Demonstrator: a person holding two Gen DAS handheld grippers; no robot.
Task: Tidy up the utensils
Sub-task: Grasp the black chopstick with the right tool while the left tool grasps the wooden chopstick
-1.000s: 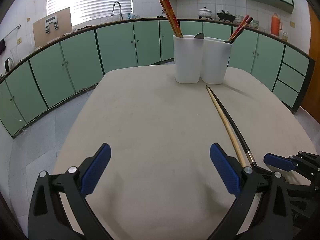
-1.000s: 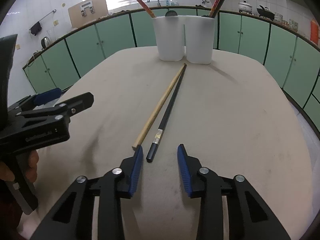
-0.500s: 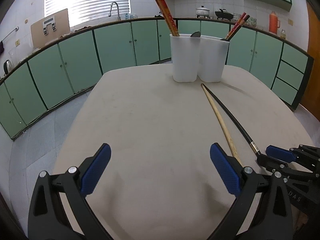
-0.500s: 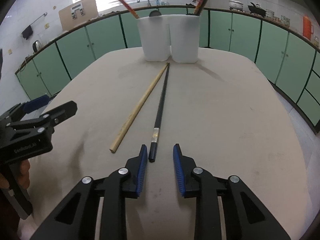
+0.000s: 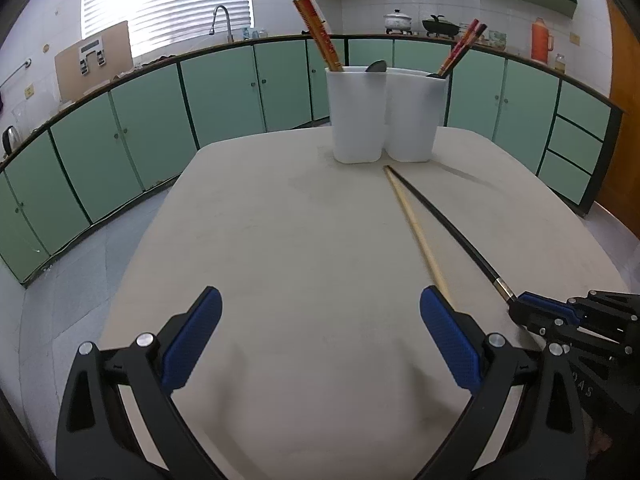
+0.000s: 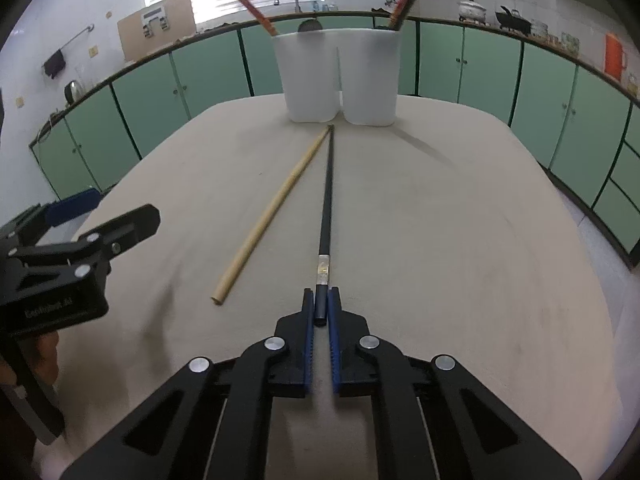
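A black chopstick (image 6: 327, 200) and a pale wooden chopstick (image 6: 276, 208) lie in a narrow V on the beige table (image 6: 460, 220), their far tips meeting in front of a white two-cup holder (image 6: 340, 76). My right gripper (image 6: 320, 300) is shut on the near end of the black chopstick, just behind its silver band. In the left wrist view that grip shows at the right edge as the right gripper (image 5: 520, 306) on the black chopstick (image 5: 452, 224). My left gripper (image 5: 320, 312) stands wide open over bare tabletop, left of the wooden chopstick (image 5: 416, 232).
The holder (image 5: 384, 116) stands at the table's far edge with red chopsticks and a spoon in its cups. Green kitchen cabinets curve around behind the table. A hand holds the left gripper (image 6: 112, 212) at the table's left edge.
My right gripper's jaws have closed from a narrow gap onto the near end of the black chopstick. The left gripper has stayed open and in place.
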